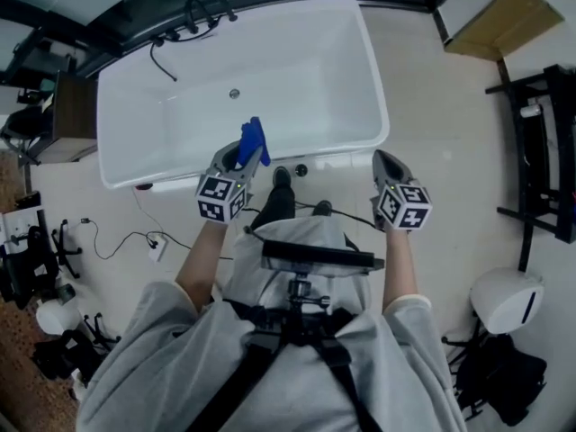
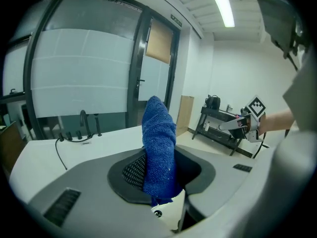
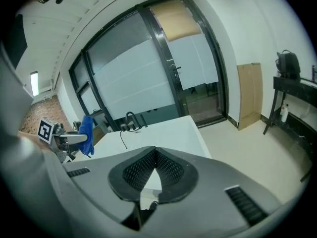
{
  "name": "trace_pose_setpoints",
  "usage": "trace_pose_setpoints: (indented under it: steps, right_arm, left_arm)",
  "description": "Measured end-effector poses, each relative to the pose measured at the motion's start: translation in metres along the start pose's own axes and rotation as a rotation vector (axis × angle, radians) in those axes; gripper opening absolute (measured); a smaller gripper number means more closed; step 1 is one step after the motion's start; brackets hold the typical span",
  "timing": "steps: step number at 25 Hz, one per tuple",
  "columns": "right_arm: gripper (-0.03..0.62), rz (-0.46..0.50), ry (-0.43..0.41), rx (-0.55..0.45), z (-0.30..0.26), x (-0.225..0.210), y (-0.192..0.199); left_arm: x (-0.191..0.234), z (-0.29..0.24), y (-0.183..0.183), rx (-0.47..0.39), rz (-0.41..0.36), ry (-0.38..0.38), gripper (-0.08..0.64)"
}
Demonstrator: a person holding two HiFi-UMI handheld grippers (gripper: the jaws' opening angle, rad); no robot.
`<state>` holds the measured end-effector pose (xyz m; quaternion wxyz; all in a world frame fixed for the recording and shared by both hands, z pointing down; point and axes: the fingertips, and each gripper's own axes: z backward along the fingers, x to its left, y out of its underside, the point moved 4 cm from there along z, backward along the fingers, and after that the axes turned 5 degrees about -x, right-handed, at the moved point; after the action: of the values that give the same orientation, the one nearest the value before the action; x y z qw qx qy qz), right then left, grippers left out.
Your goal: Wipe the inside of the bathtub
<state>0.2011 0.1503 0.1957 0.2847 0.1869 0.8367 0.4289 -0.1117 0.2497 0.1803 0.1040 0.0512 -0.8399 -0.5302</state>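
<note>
While left tool (image 1: 239, 157) grips blue cloth (image 1: 255, 139) near bathtub (image 1: 315, 70) rim, right tool (image 1: 386, 159) clenched, empty; cable (image 1: 117, 238) on floor.

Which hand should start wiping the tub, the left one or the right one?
Left. The left hand-held gripper is shut on the blue cloth at the bathtub's near rim. The right hand-held gripper is shut and empty.
</note>
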Motion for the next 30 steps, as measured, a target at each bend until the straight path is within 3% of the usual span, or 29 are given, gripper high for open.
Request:
trace_pose_setpoints:
  steps: [8, 18, 25, 30]
  right_arm:
    - [0.009, -0.011, -0.063, -0.004, 0.013, 0.028, 0.02]
    - [0.009, -0.021, 0.013, -0.063, 0.01, 0.069, 0.017]
    - [0.009, -0.042, 0.041, -0.028, 0.004, 0.119, 0.041]
    - [0.008, -0.005, 0.039, -0.001, -0.007, 0.146, 0.049]
  left_arm:
    - [0.006, 0.06, 0.011, -0.002, 0.003, -0.096, 0.124]
    - [0.055, 0.094, 0.02, -0.002, 0.004, -0.063, 0.126]
    - [0.101, 0.13, 0.04, 0.014, 0.019, -0.069, 0.126]
    - [0.127, 0.147, 0.05, 0.01, 0.033, -0.082, 0.126]
